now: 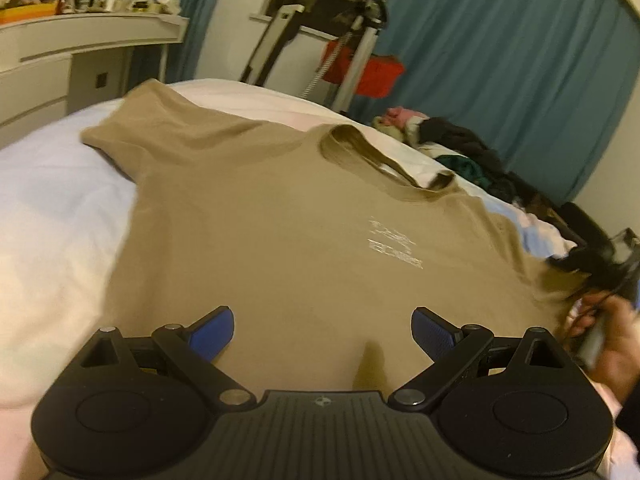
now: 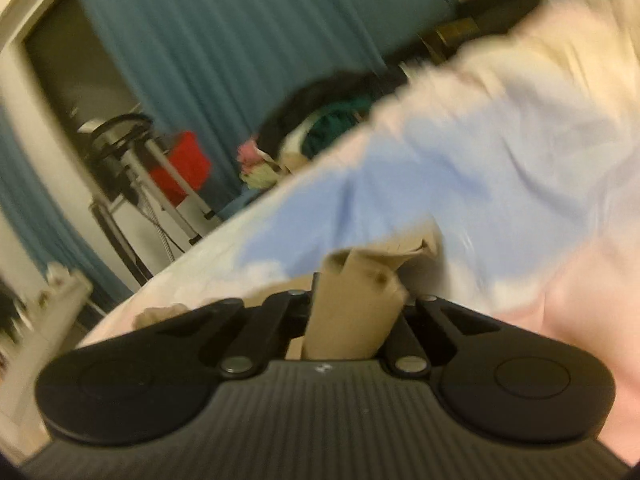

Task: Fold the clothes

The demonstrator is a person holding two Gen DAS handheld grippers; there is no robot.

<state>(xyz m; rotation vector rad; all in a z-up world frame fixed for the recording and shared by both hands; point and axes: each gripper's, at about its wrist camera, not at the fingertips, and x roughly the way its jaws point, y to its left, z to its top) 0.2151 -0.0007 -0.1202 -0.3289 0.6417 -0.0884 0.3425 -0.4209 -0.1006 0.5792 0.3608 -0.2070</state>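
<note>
A tan T-shirt (image 1: 280, 232) with a pale chest print lies spread face up on the white bed (image 1: 52, 200), collar toward the far side. My left gripper (image 1: 323, 332) hovers over the shirt's lower part, open, its blue pads (image 1: 212, 332) wide apart with nothing between them. At the shirt's right edge a hand (image 1: 612, 344) holds my blurred right gripper (image 1: 568, 260). In the right wrist view my right gripper (image 2: 360, 296) is shut on a bunched fold of the tan T-shirt (image 2: 356, 304) above the bed sheet (image 2: 500, 160).
A pile of dark and coloured clothes (image 1: 460, 148) lies at the bed's far right corner. Beyond the bed stand a white dresser (image 1: 60, 64), a metal stand with a red box (image 1: 368, 72) and teal curtains (image 1: 520, 60).
</note>
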